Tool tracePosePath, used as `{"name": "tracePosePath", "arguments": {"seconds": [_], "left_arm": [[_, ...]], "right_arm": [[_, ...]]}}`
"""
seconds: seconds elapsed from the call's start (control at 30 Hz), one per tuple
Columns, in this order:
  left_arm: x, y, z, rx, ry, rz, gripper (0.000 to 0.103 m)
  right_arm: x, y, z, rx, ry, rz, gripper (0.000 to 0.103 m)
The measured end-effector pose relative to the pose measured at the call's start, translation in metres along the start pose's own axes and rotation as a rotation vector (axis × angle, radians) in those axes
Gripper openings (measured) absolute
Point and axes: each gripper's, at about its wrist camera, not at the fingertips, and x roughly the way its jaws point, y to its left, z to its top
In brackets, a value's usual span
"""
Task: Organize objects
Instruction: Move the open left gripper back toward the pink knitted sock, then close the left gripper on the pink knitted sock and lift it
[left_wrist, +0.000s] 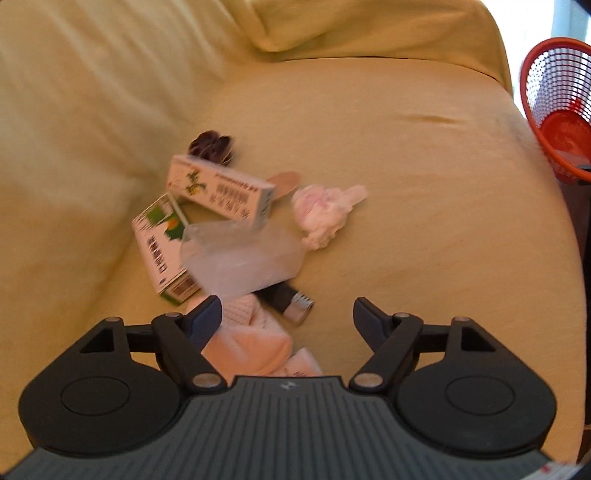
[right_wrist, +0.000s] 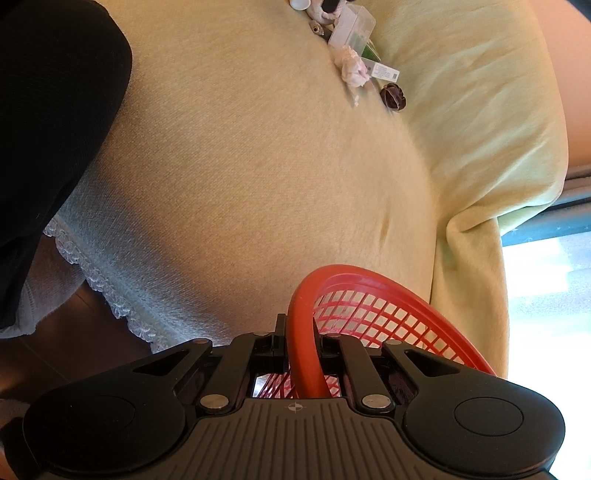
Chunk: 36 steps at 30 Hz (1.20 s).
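A: From our left wrist view, the upper box (left_wrist: 221, 194) lies ahead of the left gripper (left_wrist: 288, 314), its long axis running from upper left down to the right; the lower box (left_wrist: 162, 251) runs roughly toward us, left of our left finger.

B: We hold that gripper wide apart with nothing between its fingers, hovering over the yellow cover (left_wrist: 424, 203). A clear bag (left_wrist: 240, 258) overlaps both boxes, a pink cloth (left_wrist: 251, 339) sits beside our left finger, a dark trimmer (left_wrist: 288, 301) lies just ahead, and a crumpled tissue (left_wrist: 325, 214) farther off.

A: From our right wrist view, the right gripper (right_wrist: 301, 343) is clamped on the rim of the red basket (right_wrist: 388, 306).

B: The basket spreads ahead and right of us, on edge. The pile lies far ahead; the tissue (right_wrist: 352, 68) and a dark ball (right_wrist: 394, 95) show.
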Motion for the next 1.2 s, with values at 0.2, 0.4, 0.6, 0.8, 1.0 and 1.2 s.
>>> {"name": "tracePosePath", "arguments": {"seconds": [0.2, 0.4, 0.6, 0.8, 1.0, 1.2], "left_arm": [[0.002, 0.007, 0.0, -0.034, -0.004, 0.053, 0.077], [-0.006, 0.008, -0.005, 0.031, 0.02, 0.086, 0.079], [0.006, 0.008, -0.014, 0.002, 0.084, 0.075, 0.075], [0.011, 0.001, -0.017, 0.034, 0.14, 0.087, 0.031], [-0.004, 0.001, -0.014, 0.078, 0.133, 0.071, 0.028], [-0.032, -0.002, -0.004, 0.095, 0.057, 0.03, 0.027]], "right_arm": [[0.0, -0.001, 0.0, -0.003, 0.004, 0.003, 0.004], [0.001, -0.001, 0.001, -0.006, 0.007, 0.004, 0.004], [0.001, -0.002, 0.002, -0.008, 0.008, 0.006, 0.004], [0.001, -0.002, 0.003, -0.006, 0.009, 0.006, 0.004], [0.001, -0.002, 0.003, -0.006, 0.009, 0.006, 0.004], [-0.001, 0.0, 0.004, -0.001, 0.007, 0.006, 0.004]]}}
